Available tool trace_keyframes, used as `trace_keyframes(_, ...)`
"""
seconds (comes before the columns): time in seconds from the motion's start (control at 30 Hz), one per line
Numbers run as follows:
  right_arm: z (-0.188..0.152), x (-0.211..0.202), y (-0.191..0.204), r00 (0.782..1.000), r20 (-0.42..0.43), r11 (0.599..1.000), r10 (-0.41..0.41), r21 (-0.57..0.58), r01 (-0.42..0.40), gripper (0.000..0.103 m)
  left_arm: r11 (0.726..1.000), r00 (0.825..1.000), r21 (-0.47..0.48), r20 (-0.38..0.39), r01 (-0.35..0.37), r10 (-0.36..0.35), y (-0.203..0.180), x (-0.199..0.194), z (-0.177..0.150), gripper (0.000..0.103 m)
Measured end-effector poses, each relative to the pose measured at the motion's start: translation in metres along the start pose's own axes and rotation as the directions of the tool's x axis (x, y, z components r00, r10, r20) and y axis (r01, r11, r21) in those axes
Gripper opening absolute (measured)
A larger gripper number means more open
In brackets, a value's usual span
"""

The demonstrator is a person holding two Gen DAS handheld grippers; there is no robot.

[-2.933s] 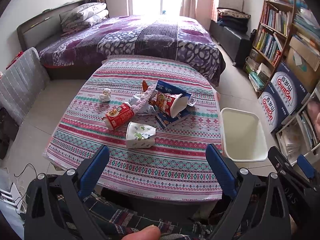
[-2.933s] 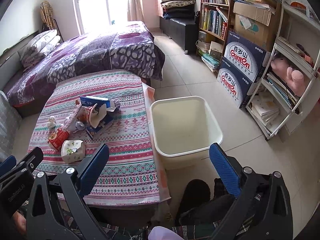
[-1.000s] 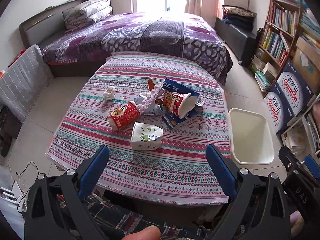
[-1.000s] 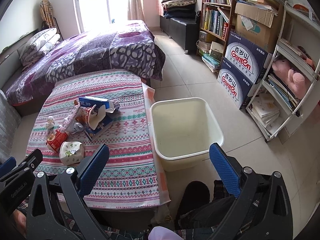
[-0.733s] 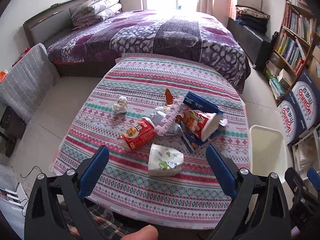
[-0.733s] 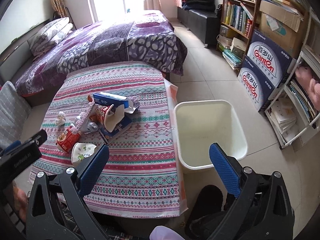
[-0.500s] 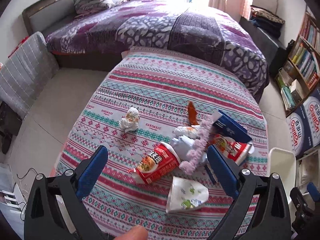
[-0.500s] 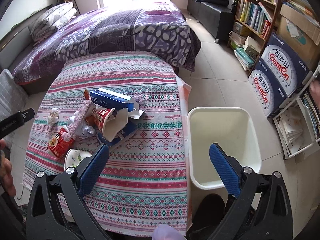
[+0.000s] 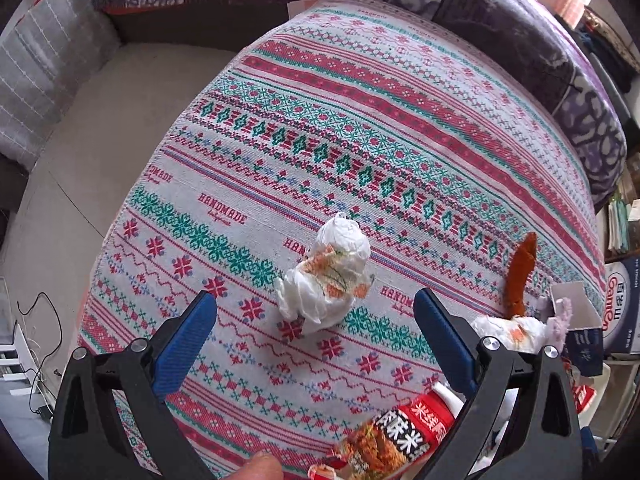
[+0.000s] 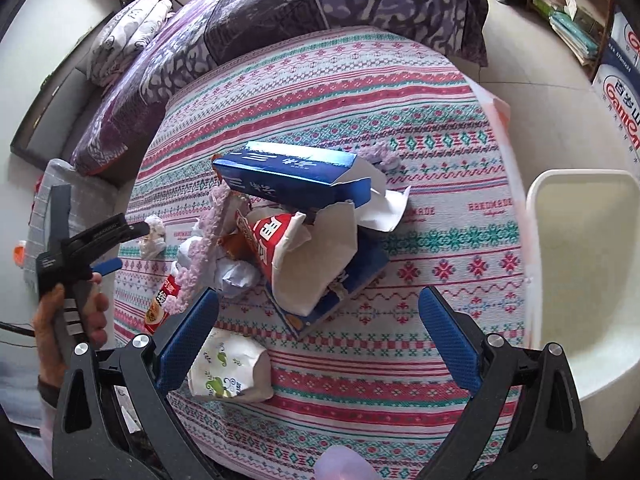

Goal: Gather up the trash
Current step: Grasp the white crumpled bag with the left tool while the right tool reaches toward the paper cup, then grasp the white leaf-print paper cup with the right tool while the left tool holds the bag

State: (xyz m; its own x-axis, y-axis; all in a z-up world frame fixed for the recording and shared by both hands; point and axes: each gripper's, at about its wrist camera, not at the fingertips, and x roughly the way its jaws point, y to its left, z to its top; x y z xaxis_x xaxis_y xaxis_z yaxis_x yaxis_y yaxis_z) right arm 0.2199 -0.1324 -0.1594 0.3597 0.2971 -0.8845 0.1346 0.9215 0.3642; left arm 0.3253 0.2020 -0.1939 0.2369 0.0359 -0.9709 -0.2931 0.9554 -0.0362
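A: How is the left hand-held gripper point(image 9: 314, 312) seen?

B: Its blue pads point(image 9: 182, 342) are spread wide apart and nothing is held between them. A crumpled white wrapper point(image 9: 326, 280) with orange print is seen in the middle of the frame, lying on the tabletop point(image 9: 400, 128) between the two pads but touched by neither.

A: And the right hand-held gripper point(image 10: 318, 308)?

B: It is released as well, with the jaws wide and empty. Between them, in the centre of the frame, a torn red and white paper bag point(image 10: 304, 256) is seen on a flattened blue carton point(image 10: 340, 292). Behind these, a second blue box point(image 10: 288, 178) is lying.

A: What else is shown near the pile?

B: A white paper cup with green print point(image 10: 230, 366) is lying on its side at lower left, just beside the left pad. A red snack packet point(image 10: 162, 300) and a pale pink knitted strip point(image 10: 204, 240) are seen to the left of the pile. In the left wrist view a brown piece point(image 9: 518, 276) is standing at the right edge.

A: Where is the bin?

B: A white bin point(image 10: 580, 280) is seen at the right edge of the right wrist view, on the floor just beside the tabletop. A bed with a purple cover point(image 10: 280, 12) is seen at the top of the frame.
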Motion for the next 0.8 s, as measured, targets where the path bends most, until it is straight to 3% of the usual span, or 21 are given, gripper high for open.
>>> trace_keyframes(0.13,-0.015,0.012,0.019,0.999,-0.041,0.998,0.022,-0.059,-0.025,0.096,1.000,1.000,-0.004,-0.005,0.006,-0.006,0.001,0.016,0.011,0.081)
trace_keyframes(0.27,-0.034,0.022,0.051,0.998,-0.060,0.972,0.005,-0.235,-0.019,0.096,1.000,0.999,-0.014,-0.052,0.013,-0.013,0.010,0.036,0.011,0.064)
trace_keyframes(0.37,-0.044,0.033,0.070,0.996,-0.090,0.940,-0.001,-0.340,-0.030,0.096,1.000,0.999,0.016,-0.028,0.027,-0.027,0.011,0.031,0.008,0.037)
trace_keyframes(0.47,-0.054,0.043,0.087,0.991,-0.135,0.901,0.008,-0.428,-0.066,0.096,0.999,0.998,-0.013,-0.041,0.045,-0.046,0.020,0.026,0.007,0.037)
trace_keyframes(0.53,-0.066,0.043,0.102,0.990,-0.139,0.828,0.016,-0.553,-0.091,0.096,0.998,0.998,-0.028,-0.042,0.051,-0.052,0.024,0.015,0.005,0.037)
trace_keyframes(0.7,-0.094,0.040,0.120,0.998,-0.043,0.513,-0.053,-0.858,-0.009,0.096,0.994,0.994,-0.017,-0.007,0.108,-0.108,0.030,-0.019,-0.002,0.037)
trace_keyframes(0.73,-0.095,0.044,0.121,0.997,-0.036,0.468,-0.069,-0.884,0.001,0.096,0.993,0.993,-0.015,0.000,0.117,-0.117,0.031,-0.024,-0.004,0.037)
trace_keyframes(0.8,-0.096,0.053,0.122,0.995,-0.042,0.416,-0.092,-0.909,0.001,0.096,0.992,0.992,-0.014,0.009,0.129,-0.129,0.032,-0.029,-0.002,0.037)
